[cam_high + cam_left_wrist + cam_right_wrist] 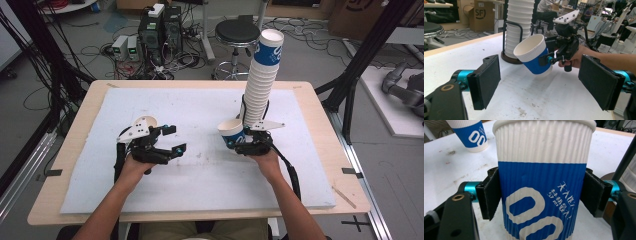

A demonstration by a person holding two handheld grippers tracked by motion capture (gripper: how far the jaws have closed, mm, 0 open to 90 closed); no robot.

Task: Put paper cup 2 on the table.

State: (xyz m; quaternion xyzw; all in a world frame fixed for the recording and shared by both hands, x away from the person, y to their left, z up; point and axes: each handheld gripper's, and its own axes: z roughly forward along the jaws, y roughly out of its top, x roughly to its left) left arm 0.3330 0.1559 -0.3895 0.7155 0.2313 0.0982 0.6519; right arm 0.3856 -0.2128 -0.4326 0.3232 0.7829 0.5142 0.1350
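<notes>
My right gripper (233,140) is shut on a blue and white ribbed paper cup (231,132), held tilted just above the white mat; its pads (490,195) press on both sides of the cup (541,182). Behind it, a tall stack of the same cups (260,75) stands in a black wire holder. My left gripper (172,139) rests low over the mat at the left, jaws open with nothing between them (544,82). It faces the held cup (532,56) and the stack (517,25). A second cup (148,121) stands upright just behind the left gripper, also seen as the far cup (471,135).
The white mat (200,175) covers most of the wooden table (80,150). A black stool (237,33) and computer gear with cables (160,35) sit on the floor beyond the far edge. Black frame posts (350,85) rise at the table's right.
</notes>
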